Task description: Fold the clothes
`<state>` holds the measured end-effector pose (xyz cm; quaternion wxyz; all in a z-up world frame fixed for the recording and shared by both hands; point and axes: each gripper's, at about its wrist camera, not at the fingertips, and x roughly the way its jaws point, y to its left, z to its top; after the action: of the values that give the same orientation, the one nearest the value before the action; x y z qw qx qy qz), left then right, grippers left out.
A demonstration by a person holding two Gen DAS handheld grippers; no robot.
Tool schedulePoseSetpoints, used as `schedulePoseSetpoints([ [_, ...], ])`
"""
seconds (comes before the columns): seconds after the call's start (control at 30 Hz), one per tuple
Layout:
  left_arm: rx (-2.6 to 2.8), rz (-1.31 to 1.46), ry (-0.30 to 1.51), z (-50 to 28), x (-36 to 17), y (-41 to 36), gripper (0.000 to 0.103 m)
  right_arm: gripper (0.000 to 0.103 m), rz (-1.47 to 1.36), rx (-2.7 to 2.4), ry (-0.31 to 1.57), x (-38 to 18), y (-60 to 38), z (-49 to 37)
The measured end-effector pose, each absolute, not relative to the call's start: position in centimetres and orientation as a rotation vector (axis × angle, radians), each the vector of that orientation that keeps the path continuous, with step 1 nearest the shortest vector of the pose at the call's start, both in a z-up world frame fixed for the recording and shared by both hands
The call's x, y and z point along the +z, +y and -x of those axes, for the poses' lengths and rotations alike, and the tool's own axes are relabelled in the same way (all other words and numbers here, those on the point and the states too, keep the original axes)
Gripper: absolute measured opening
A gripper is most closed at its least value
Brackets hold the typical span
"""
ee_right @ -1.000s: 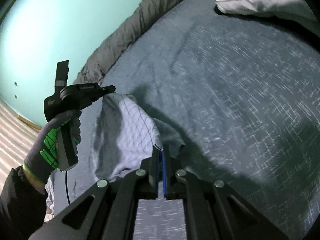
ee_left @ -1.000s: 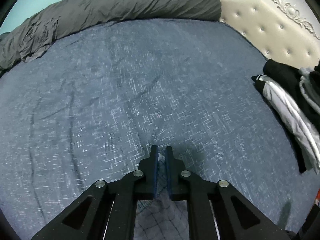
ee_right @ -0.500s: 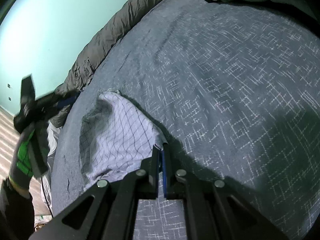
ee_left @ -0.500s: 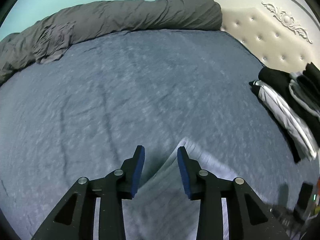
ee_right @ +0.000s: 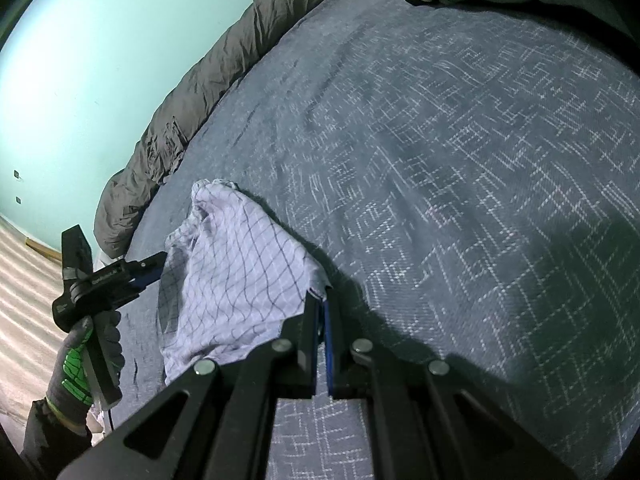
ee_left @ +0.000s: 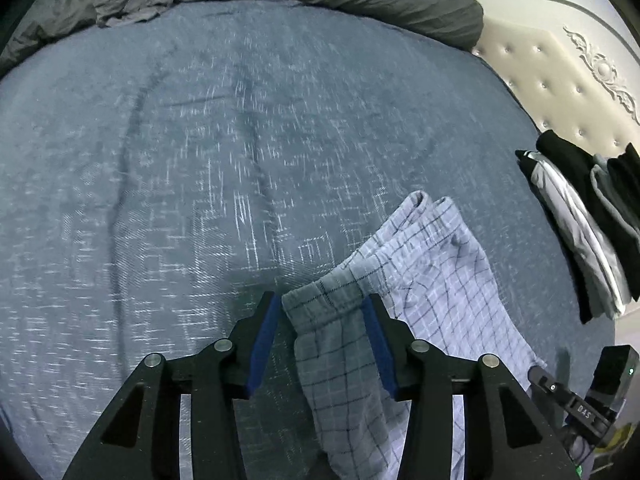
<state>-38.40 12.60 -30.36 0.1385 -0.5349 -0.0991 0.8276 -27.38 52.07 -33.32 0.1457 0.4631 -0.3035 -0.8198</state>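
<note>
Right now you are mid-fold on the checked shorts [ee_left: 432,280], lying on the bed [ee_left: 200,160]; your right claw [ee_right: 320,312] pinches one corner; your left claw [ee_left: 320,308] is opening, waistband between its pads untouched; next, re-grip it.

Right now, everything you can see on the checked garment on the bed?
The checked garment is thin, pale lilac-white woven cloth with a dark grid, creased and loosely doubled over, lying on the blue bedspread. A gathered band, apparently elastic, crosses one end, which sits between the opening jaws of the left gripper; its pads do not press on it. The right gripper is shut on another edge. What sort of garment it is I cannot tell. It lies apart from the folded stack.
</note>
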Motion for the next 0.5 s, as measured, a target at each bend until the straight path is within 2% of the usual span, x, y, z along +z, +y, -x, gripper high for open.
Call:
schedulePoseSetpoints([
  [0.03,2.394,1.551,-0.285,38.5,-30.6,12.7,0.035,0.002,-1.336,-2.361,-0.874,-33.4,51.9,27.5],
  [0.13,2.423,1.556,-0.273,38.6,-30.8,12.3,0.020,0.002,-1.335,-2.360,-0.876,-33.3,52.0,27.6],
  [0.23,2.473,1.546,-0.227,38.4,-30.2,12.1,0.016,0.002,-1.332,-2.360,-0.882,-33.2,52.2,27.5],
  [0.37,2.525,1.538,-0.118,38.3,-29.6,12.6,0.016,0.002,-1.332,-2.370,-0.866,-33.0,52.3,27.3],
  [0.5,2.541,1.563,-0.095,39.2,-30.3,12.8,0.016,0.002,-1.351,-2.387,-0.842,-33.2,52.2,27.3],
])
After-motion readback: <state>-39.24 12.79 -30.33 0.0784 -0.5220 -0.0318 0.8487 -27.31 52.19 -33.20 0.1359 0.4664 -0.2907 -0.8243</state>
